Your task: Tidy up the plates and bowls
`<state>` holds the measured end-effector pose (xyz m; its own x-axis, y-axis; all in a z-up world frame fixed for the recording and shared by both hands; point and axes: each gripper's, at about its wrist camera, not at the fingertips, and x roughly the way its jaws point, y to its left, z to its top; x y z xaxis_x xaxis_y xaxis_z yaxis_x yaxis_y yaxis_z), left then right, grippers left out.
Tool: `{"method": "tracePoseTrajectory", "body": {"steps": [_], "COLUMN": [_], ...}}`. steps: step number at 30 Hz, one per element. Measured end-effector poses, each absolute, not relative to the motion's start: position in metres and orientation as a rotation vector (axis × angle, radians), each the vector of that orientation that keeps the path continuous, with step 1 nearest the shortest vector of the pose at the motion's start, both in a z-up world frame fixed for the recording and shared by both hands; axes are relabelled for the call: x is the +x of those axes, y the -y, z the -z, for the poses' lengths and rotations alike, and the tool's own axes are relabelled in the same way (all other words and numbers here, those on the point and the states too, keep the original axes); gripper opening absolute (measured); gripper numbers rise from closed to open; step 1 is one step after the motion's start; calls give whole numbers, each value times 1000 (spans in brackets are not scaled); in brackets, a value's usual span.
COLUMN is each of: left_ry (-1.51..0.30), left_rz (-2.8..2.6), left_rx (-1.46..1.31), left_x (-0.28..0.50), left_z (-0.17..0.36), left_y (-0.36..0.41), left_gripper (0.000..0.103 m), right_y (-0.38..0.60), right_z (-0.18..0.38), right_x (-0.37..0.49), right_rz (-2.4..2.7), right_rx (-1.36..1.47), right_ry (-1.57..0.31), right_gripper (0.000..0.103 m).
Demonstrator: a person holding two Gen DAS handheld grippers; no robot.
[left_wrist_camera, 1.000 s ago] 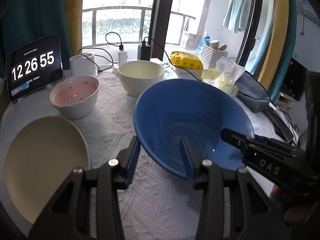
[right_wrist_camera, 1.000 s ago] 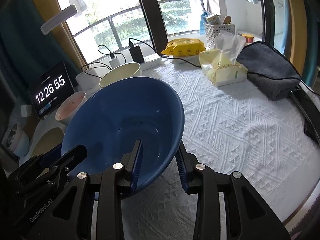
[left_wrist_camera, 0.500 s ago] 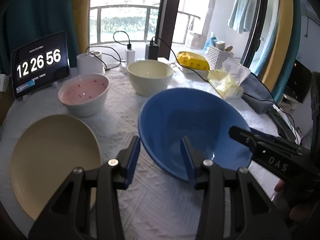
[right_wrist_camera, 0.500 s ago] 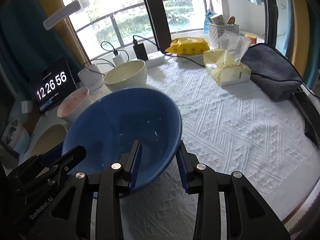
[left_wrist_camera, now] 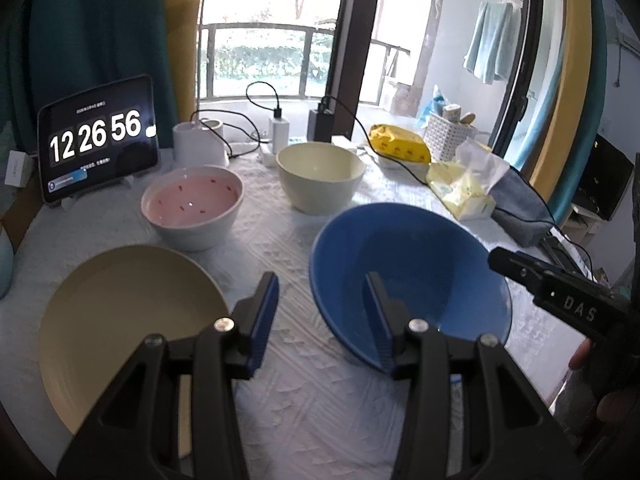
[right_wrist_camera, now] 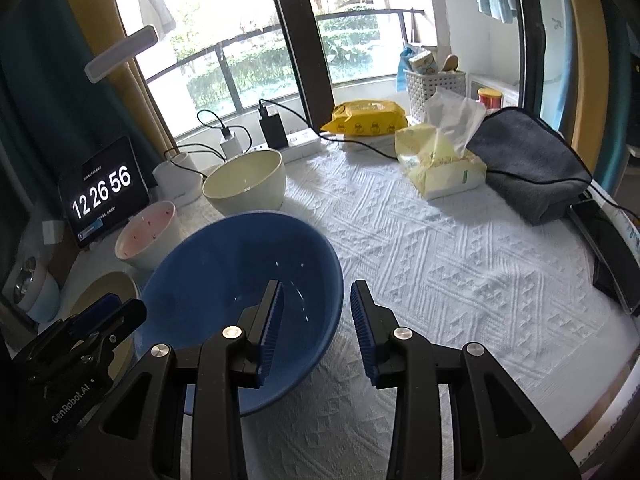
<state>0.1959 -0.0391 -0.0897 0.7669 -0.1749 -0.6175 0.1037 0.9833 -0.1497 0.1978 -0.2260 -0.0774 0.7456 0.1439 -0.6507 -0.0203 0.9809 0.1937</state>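
— From the left hand's camera, where's the blue bowl?

— On the white tablecloth, just ahead and to the right. The left gripper straddles its near-left rim, one finger inside and one outside. The jaws stand apart, have just been easing wider, and neither pad presses the rim. So it isn't gripped.

— And the rest?

— The cream plate lies flat just left of that gripper. Beyond it is the pink bowl, with only its red specks inside. The cream bowl stands farther back. Both are empty, and so are the plate and the blue bowl.

— Now the right hand's camera?

— It's mirrored. The right gripper sits over the blue bowl's near-right rim, again one finger in and one out. The gap is wide and there's no clamp. The bowl shows a few bright glints, nothing else.

— Which hand goes next?

— The left, I'd guess. The pink bowl, cream bowl and plate all lie to the left, nearer that hand. Being round, they have no long axis, so any point on a rim will do.
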Motion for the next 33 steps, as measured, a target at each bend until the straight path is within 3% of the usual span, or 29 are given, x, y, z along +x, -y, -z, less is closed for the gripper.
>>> {"method": "tracePoseTrajectory", "body": {"steps": [33], "left_ry": [-551], "left_rz": [94], "left_rx": [-121], "left_x": [196], "left_z": [41], "left_y": [-18], "left_gripper": [46], "right_y": [189], "right_z": [32], "right_x": [217], "right_rz": [-138], "right_rx": [143], "right_ry": [-645], "right_gripper": [37]}}
